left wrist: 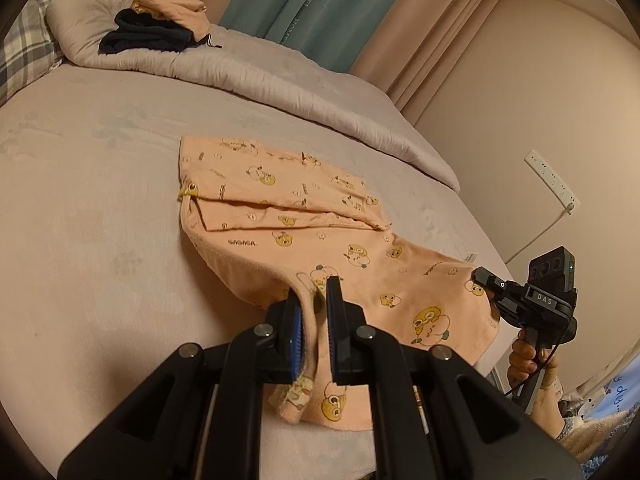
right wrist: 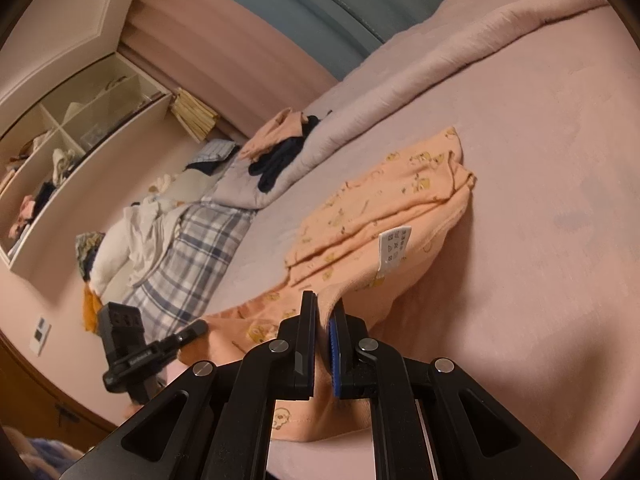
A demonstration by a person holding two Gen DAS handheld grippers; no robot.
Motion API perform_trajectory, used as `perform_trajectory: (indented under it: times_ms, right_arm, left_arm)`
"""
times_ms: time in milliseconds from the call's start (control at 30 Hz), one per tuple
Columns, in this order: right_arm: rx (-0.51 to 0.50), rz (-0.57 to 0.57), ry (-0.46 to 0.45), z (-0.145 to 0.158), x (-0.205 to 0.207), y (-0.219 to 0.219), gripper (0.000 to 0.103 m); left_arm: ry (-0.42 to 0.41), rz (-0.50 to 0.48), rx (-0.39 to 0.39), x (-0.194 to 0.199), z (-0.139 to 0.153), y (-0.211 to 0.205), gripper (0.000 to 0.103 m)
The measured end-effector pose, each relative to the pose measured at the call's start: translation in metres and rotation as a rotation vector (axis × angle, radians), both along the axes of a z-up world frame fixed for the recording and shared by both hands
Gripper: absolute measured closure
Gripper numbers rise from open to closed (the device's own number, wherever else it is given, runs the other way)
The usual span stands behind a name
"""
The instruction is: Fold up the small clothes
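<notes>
Peach shirt (left wrist: 304, 216) lying mid-bed (left wrist: 100, 184), far half flat with a sleeve folded across, near hem lifted off the sheet. Left gripper (left wrist: 314, 300) clamped on the near hem at one corner, right gripper (right wrist: 325, 312) pinched shut on the hem's other corner, care tag (right wrist: 394, 246) just beyond it. Both closed on fabric, so looks like mid-fold, about to carry the hem over toward the collar end.

Stuff that could go sideways from here:
- thin grip right at the hem edge, so could slip out of either jaw on a quick pull
- moving the two ends unevenly = crooked fold, hem landing skewed on the shirt
- dragging instead of lifting would probably bunch the flat half or undo that folded sleeve
- pulling the corners apart too hard could stretch the knit

Pile of dark and peach clothes (left wrist: 160, 20) well beyond the shirt, out of the way.
</notes>
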State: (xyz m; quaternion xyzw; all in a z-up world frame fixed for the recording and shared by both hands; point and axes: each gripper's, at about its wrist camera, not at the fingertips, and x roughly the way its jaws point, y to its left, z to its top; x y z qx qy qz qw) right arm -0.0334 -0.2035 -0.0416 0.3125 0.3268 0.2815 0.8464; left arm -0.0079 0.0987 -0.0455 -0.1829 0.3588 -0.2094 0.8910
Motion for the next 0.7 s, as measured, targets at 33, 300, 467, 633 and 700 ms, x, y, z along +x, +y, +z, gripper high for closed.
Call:
perform_trajectory:
  times_ms: [33,300,467,633,700]
  right_arm:
    - [0.006,0.0,-0.005,0.002,0.001,0.0,0.095]
    - [0.028,0.0,-0.037,0.011,0.01,0.003,0.095]
    - [0.047,-0.007,-0.051,0.017,0.015,0.0,0.095]
    - [0.049,-0.021,-0.065,0.023,0.02,-0.002,0.095]
    - [0.055,-0.025,-0.066,0.023,0.022,-0.003,0.095]
  left_arm:
    - [-0.005,0.0,0.003,0.001,0.002,0.0,0.096]
    - [-0.016,0.002,-0.001,0.011,0.009,0.002,0.096]
    - [-0.024,0.005,0.003,0.016,0.015,0.002,0.096]
    - [-0.029,0.012,-0.004,0.021,0.022,0.004,0.096]
    - [-0.025,0.014,-0.011,0.025,0.023,0.005,0.096]
